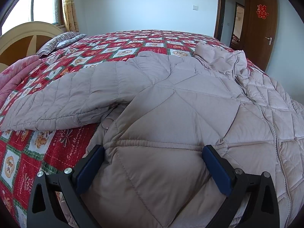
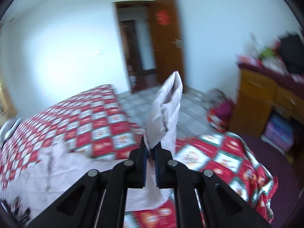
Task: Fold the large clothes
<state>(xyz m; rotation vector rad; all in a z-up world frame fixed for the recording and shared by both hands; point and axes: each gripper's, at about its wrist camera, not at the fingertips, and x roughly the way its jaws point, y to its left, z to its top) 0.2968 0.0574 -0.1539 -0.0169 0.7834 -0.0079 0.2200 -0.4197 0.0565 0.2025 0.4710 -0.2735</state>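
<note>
Left wrist view: the quilted beige jacket lies spread on the red patchwork bedspread, its hem between the left gripper's wide-open, blue-padded jaws; the jacket's right side is cut off.

Right wrist view, blurred: the right gripper is clamped on a puffy jacket sleeve lifted above the bed.

I am seeing a pale mauve quilted jacket lying over a red, white and green checked bedspread; my gripper pads are showing blue.

Pale quilted jacket spread on bed, zipped, sleeve outstretched.
</note>
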